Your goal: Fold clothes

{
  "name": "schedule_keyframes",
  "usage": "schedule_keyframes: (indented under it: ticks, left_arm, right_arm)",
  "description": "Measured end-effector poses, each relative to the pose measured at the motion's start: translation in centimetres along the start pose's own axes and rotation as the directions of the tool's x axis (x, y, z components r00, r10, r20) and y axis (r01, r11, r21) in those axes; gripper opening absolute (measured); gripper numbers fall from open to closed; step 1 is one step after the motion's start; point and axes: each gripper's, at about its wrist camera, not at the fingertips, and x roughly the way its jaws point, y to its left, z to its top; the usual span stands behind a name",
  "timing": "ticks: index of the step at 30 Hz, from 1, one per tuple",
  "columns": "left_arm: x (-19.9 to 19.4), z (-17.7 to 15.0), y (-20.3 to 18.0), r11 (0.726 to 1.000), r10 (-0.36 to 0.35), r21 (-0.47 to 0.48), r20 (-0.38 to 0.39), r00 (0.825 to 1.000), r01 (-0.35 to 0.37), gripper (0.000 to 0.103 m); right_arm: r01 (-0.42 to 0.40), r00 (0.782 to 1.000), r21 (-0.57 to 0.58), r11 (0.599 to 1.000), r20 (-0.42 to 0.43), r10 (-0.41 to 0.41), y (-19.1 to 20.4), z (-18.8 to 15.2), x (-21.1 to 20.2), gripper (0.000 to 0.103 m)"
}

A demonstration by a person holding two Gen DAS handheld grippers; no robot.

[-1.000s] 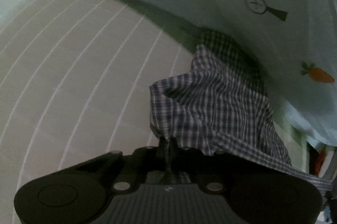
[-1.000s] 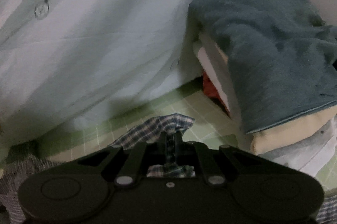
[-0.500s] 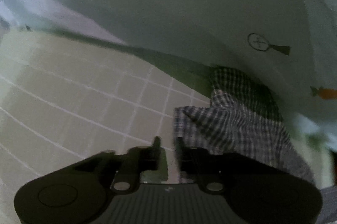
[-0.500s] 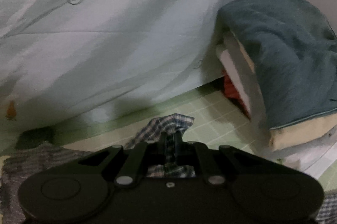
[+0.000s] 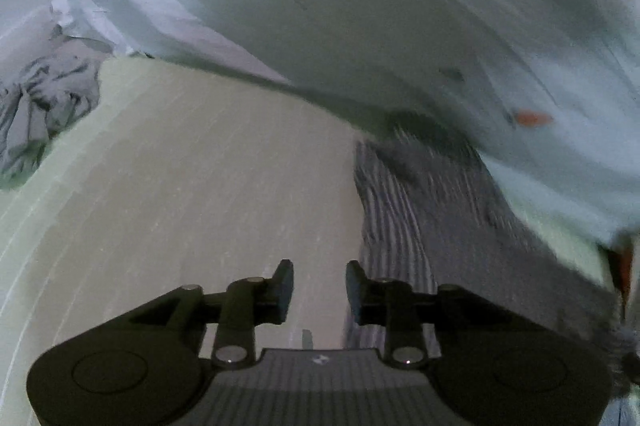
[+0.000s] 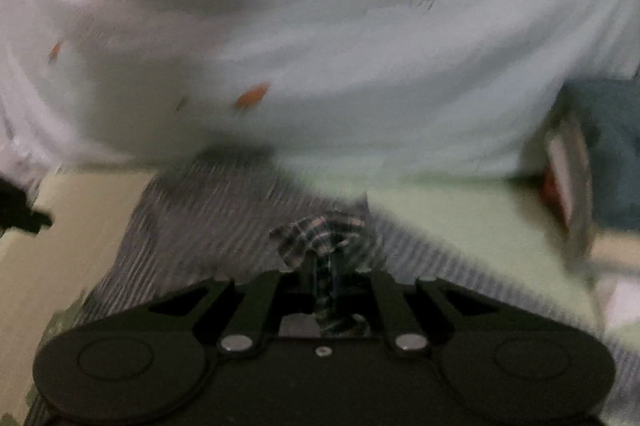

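Checked garment pinched by the right gripper, let go by the left.

The checked garment (image 6: 224, 226) lies spread on the pale green gridded sheet (image 5: 180, 185) of the bed. One bunched corner of it is clamped between the closed jaws of the right gripper (image 6: 324, 258), with the cloth trailing off to that gripper's left. The left gripper (image 5: 319, 282) has just been opening; its jaws stand apart with nothing between them, and the garment lies just to its right (image 5: 420, 226). Ahead of both grippers hangs a light blue carrot-print sheet (image 6: 360, 45). A blurred stack of folded laundry (image 6: 600, 153) sits to the far right of the right gripper.
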Motion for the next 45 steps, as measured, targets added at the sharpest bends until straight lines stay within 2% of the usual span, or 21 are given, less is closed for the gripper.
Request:
schedule_keyframes:
  ticks: [1, 2, 3, 4, 5, 6, 8, 11, 15, 18, 23, 27, 30, 32, 33, 35, 37, 39, 40, 45]
  left_arm:
    - [-0.4, -1.0, -0.4, 1.0, -0.003, 0.031, -0.017, 1.0, 0.004, 0.041]
    - [-0.8, -1.9, -0.7, 0.998, -0.004, 0.063, -0.035, 0.999, 0.006, 0.042]
    - [-1.2, -2.9, -1.1, 0.996, -0.007, 0.09, -0.056, 0.998, 0.012, 0.044]
    - [-1.7, -3.8, -1.3, 0.994, -0.012, 0.111, -0.07, 0.997, 0.02, 0.046]
    - [-2.2, -4.6, -1.6, 0.991, -0.019, 0.13, -0.08, 0.997, 0.029, 0.046]
    - [-2.6, -5.4, -1.9, 0.988, -0.026, 0.15, -0.088, 0.996, 0.039, 0.048]
    - [-3.2, -6.9, -2.8, 0.98, -0.04, 0.188, -0.099, 0.994, 0.059, 0.05]
    - [-3.4, -8.6, -4.5, 0.97, -0.073, 0.221, -0.125, 0.989, 0.1, 0.054]
    - [-2.4, -10.3, -7.6, 0.953, -0.125, 0.252, -0.17, 0.978, 0.166, 0.057]
    - [-1.1, -11.2, -10.1, 0.94, -0.167, 0.263, -0.202, 0.965, 0.217, 0.058]
    - [1.7, -11.3, -13.9, 0.91, -0.211, 0.305, -0.239, 0.948, 0.28, 0.068]
    - [3.4, -10.9, -15.4, 0.904, -0.201, 0.326, -0.247, 0.948, 0.277, 0.068]
    - [4.2, -10.8, -15.7, 0.903, -0.201, 0.326, -0.252, 0.947, 0.279, 0.068]
    - [5.0, -10.8, -16.2, 0.898, -0.192, 0.337, -0.276, 0.942, 0.282, 0.068]
    - [5.2, -10.8, -16.3, 0.895, -0.19, 0.343, -0.286, 0.939, 0.286, 0.065]
    - [5.4, -10.9, -16.4, 0.886, -0.192, 0.357, -0.297, 0.935, 0.295, 0.05]
    - [5.8, -10.9, -16.5, 0.884, -0.188, 0.358, -0.319, 0.929, 0.302, 0.012]
    - [6.0, -10.8, -16.3, 0.889, -0.177, 0.352, -0.323, 0.93, 0.291, 0.008]
    - [6.0, -10.8, -16.1, 0.894, -0.174, 0.345, -0.318, 0.932, 0.285, 0.003]
    - [5.1, -10.4, -15.1, 0.895, -0.218, 0.315, -0.309, 0.926, 0.316, 0.0]
  right_arm:
    - [-0.006, 0.999, 0.016, 1.0, -0.033, 0.007, 0.6, -1.2, 0.0, 0.009]
    - [-0.003, 0.997, 0.044, 0.999, -0.071, 0.006, 1.0, -2.4, -0.1, 0.019]
    - [0.002, 0.994, 0.072, 0.997, -0.109, 0.006, 1.4, -3.6, -0.3, 0.037]
    - [0.011, 0.991, 0.102, 0.995, -0.132, 0.003, 1.5, -4.7, -0.8, 0.044]
    - [0.018, 0.99, 0.141, 0.99, -0.138, 0.002, 1.5, -5.6, -1.8, 0.057]
    - [0.017, 0.991, 0.181, 0.983, -0.131, 0.007, 1.3, -6.5, -2.9, 0.076]
    - [0.015, 0.995, 0.273, 0.962, -0.102, 0.013, 0.2, -7.8, -5.1, 0.092]
    - [0.033, 0.996, 0.406, 0.913, -0.092, 0.005, -2.2, -9.3, -7.2, 0.095]
    - [0.15, 0.983, 0.392, 0.908, -0.153, -0.097, -4.3, -10.5, -7.7, 0.097]
    - [0.192, 0.977, 0.371, 0.909, -0.161, -0.141, -5.0, -11.7, -8.0, 0.098]
    - [0.273, 0.958, 0.423, 0.864, -0.203, -0.203, -5.5, -13.8, -7.2, 0.098]
    - [0.438, 0.894, 0.371, 0.819, -0.273, -0.354, -6.1, -14.4, -5.1, 0.098]
    - [0.482, 0.872, 0.333, 0.811, -0.271, -0.407, -6.3, -14.5, -4.2, 0.1]
    - [0.494, 0.865, 0.319, 0.809, -0.272, -0.421, -6.4, -14.3, -3.6, 0.103]
    - [0.497, 0.864, 0.321, 0.806, -0.273, -0.424, -6.4, -14.2, -3.4, 0.103]
    - [0.504, 0.86, 0.325, 0.8, -0.275, -0.43, -6.6, -14.0, -3.0, 0.103]
    - [0.506, 0.859, 0.325, 0.799, -0.279, -0.43, -6.7, -13.9, -2.8, 0.103]
    - [0.501, 0.861, 0.321, 0.804, -0.281, -0.424, -6.7, -13.9, -2.8, 0.103]
    - [0.496, 0.863, 0.318, 0.808, -0.279, -0.42, -6.7, -14.0, -2.9, 0.103]
    - [0.475, 0.875, 0.299, 0.828, -0.264, -0.407, -6.5, -14.3, -3.3, 0.103]
